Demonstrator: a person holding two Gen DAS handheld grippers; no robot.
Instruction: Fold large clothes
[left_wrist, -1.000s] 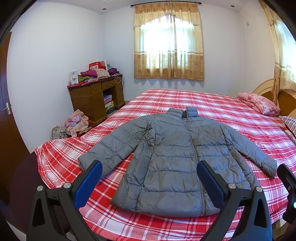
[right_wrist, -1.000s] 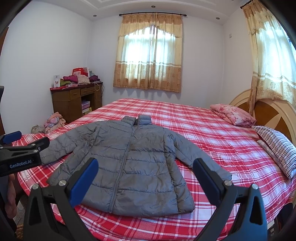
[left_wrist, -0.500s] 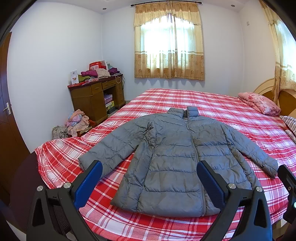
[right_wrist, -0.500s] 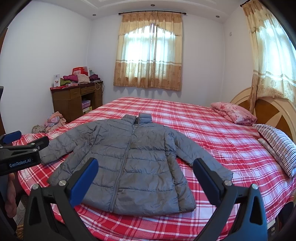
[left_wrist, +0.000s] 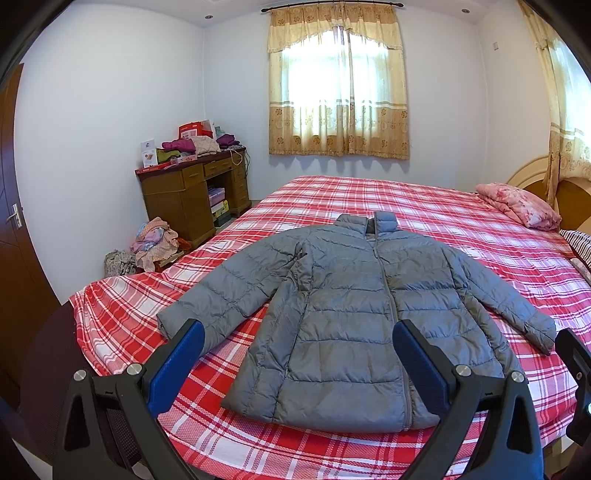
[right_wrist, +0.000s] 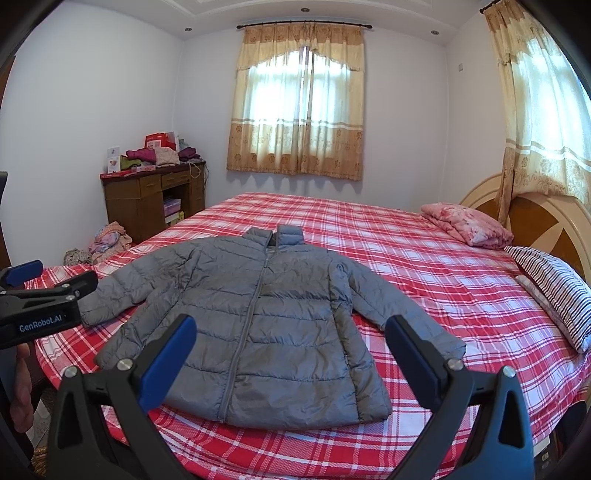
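Blue-padded, my left gripper (left_wrist: 295, 354) and right gripper (right_wrist: 290, 349) both gape wide, holding nothing, short of the grey puffer jacket (right_wrist: 251, 317). It lies zipped and flat, sleeves spread, on the red plaid bed (right_wrist: 424, 266); no fold made yet, I judge.

grey quilted puffer jacket (left_wrist: 354, 314) lies flat, zipped, face up, sleeves spread, collar away

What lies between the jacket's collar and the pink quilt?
Only bare plaid bedsheet lies between the collar and the quilt, shown in the right wrist view.
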